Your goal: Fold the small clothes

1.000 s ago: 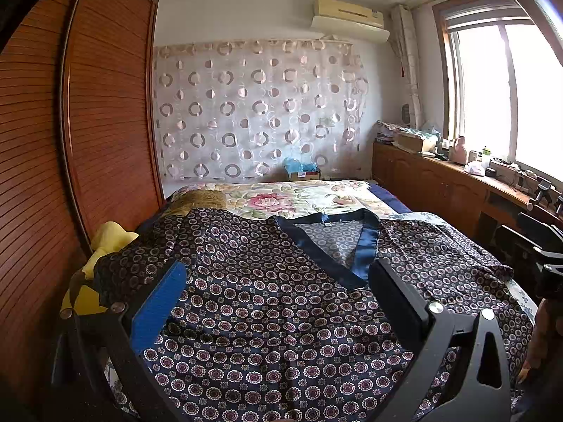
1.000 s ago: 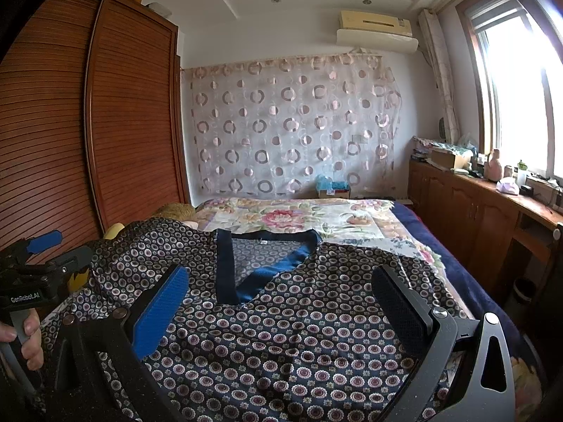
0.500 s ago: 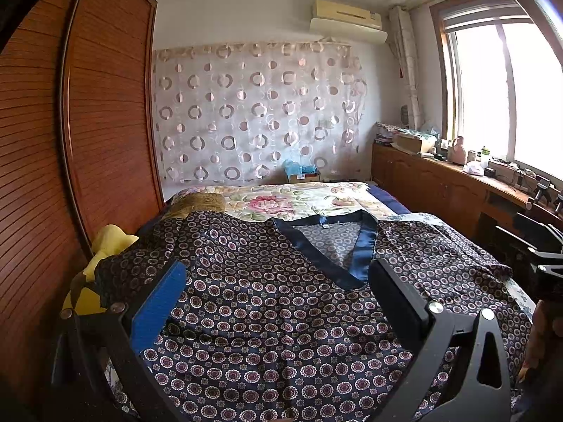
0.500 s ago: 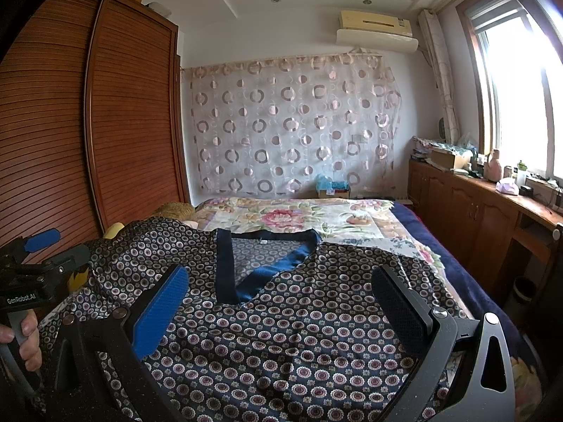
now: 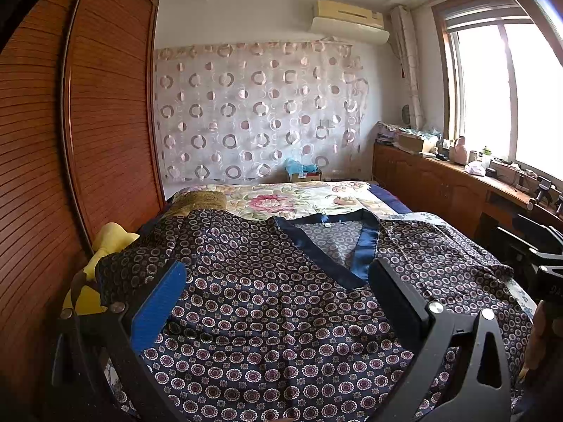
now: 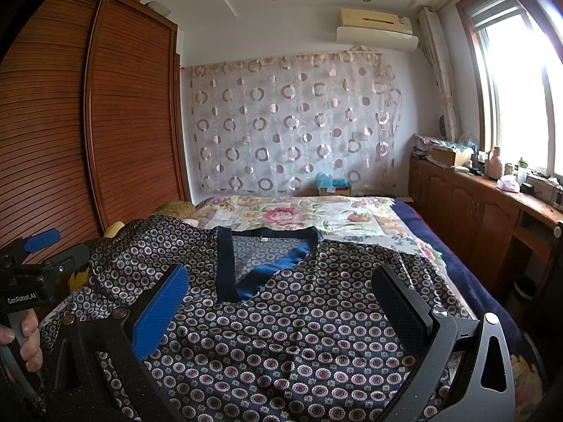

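A dark patterned top [image 5: 267, 302] with a blue satin V-neck band [image 5: 327, 249] is spread face-up across the near end of the bed [image 5: 390, 200], neckline pointing away toward the floral bedspread [image 5: 278, 200]. It is judged to be laid flat this way so that sleeves and sides can be turned inward — no fold is visible yet, and the cloth shows only shallow ripples.

The left gripper [image 5: 278, 302] is held low over the garment's middle, its blue-padded and black fingers spread wide with nothing between them. The right gripper [image 6: 281, 306] is likewise released and empty above the chest of the top [image 6: 299, 334]. Both are presumably parked over the hem side so that either edge can be reached next.

From the left wrist view, the garment's left sleeve is seen draped toward a yellow plush toy [image 5: 105, 242] beside the wooden wardrobe [image 5: 52, 140], and the right sleeve is seen bunched near the bed's right edge, where a dark slice of the other tool shows at the frame border. The right wrist view offers what the first cannot — the left gripper [image 6: 42, 256] from outside, its handle gripped by a hand [image 6: 28, 337], and the blue band [image 6: 228, 263] seen at an angle that reveals one side folded straighter than the other. The cabinet counter [image 6: 520, 197] under the window is cluttered and plays no part.
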The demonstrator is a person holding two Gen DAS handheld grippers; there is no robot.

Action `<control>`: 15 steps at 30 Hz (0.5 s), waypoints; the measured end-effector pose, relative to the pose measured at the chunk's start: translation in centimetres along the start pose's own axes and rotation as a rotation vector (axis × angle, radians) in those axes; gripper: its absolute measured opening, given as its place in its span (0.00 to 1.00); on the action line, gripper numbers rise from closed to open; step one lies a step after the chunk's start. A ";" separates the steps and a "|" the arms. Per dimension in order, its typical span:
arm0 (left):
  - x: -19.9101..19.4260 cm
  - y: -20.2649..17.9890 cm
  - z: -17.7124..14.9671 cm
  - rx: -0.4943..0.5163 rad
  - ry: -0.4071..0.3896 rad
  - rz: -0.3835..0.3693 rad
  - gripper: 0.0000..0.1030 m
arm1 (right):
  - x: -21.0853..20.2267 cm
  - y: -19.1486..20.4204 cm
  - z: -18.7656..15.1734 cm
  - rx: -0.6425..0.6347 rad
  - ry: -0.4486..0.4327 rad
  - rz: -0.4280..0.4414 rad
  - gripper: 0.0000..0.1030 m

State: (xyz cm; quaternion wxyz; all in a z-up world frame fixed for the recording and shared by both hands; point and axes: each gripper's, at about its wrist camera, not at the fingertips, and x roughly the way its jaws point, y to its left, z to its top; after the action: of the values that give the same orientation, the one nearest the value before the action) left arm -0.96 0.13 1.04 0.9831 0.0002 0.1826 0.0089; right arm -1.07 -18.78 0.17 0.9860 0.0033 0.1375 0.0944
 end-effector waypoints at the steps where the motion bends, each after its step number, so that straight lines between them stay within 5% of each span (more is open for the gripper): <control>1: 0.0 0.0 0.0 0.001 0.000 0.000 1.00 | 0.0 0.0 0.0 0.000 0.000 0.001 1.00; 15: 0.0 0.0 0.0 0.001 -0.003 0.001 1.00 | -0.1 0.1 0.0 -0.007 -0.004 0.004 1.00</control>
State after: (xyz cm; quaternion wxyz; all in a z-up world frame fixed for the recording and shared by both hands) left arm -0.96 0.11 1.06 0.9834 0.0007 0.1811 0.0092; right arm -1.13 -18.70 0.19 0.9861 0.0006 0.1350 0.0971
